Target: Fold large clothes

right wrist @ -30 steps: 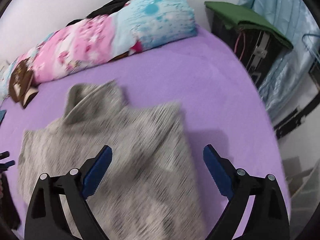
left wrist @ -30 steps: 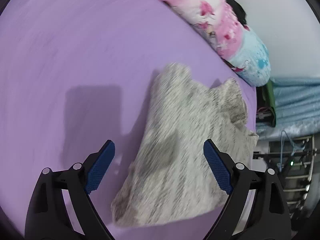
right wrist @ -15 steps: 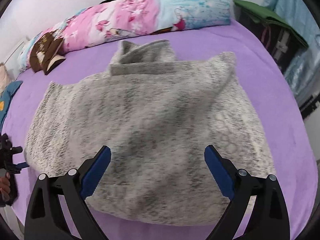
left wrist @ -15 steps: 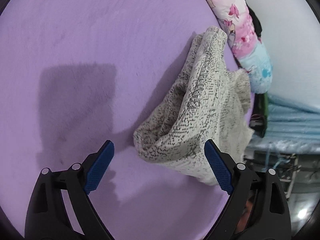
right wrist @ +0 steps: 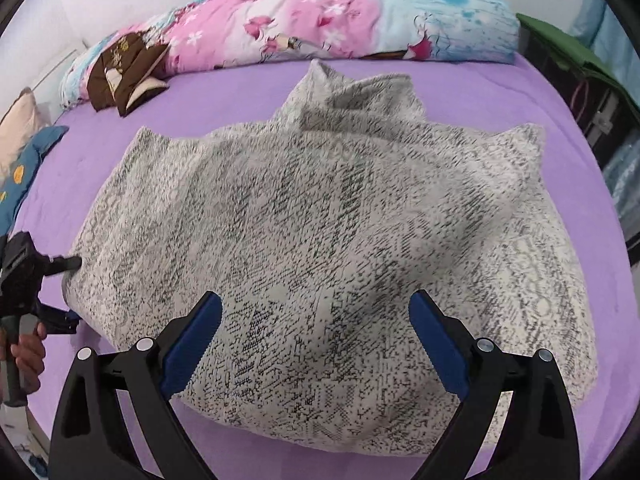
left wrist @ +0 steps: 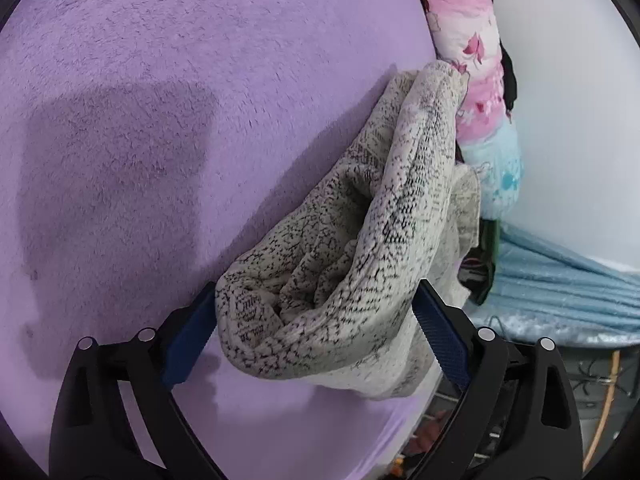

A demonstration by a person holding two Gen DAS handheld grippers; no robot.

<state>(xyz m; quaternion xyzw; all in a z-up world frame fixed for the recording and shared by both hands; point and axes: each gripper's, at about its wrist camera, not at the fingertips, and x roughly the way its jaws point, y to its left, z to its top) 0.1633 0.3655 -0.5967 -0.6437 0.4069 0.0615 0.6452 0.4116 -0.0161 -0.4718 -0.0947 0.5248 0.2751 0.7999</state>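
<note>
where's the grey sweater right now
The grey sweater lies spread on the purple bed, in front of the floral quilt, its left edge bunched between the open fingers of the left gripper.

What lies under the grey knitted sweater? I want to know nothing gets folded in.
Around the grey knitted sweater only the purple bed cover shows, running under its edges. The sweater is bunched up and opaque, so whatever lies beneath its middle is covered and cannot be seen.
</note>
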